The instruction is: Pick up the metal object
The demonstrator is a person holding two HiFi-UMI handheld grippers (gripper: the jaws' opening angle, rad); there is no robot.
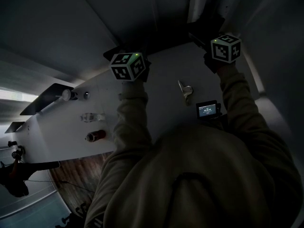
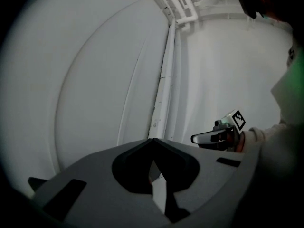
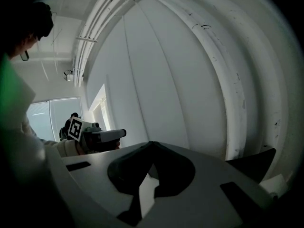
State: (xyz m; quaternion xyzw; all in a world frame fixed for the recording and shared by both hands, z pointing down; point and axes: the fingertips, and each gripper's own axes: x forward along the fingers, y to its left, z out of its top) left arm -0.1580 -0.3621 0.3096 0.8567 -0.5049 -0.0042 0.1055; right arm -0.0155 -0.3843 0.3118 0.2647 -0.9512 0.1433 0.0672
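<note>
Hovering closed: left gripper (image 2: 151,140), right gripper (image 3: 150,143)

A dimly lit white table (image 1: 161,77) holds 1 small black device with a lit screen (image 1: 208,110) toward its right and, well apart on the left, 1 clear item (image 1: 91,117), 1 reddish cylinder (image 1: 95,136) and 1 round white knob (image 1: 66,95), with wood flooring (image 1: 80,175) beyond its edge.

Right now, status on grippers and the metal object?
Left gripper and right gripper shut, empty, facing the wall. Metal object untouched on table. Screen device close beside it.
</note>
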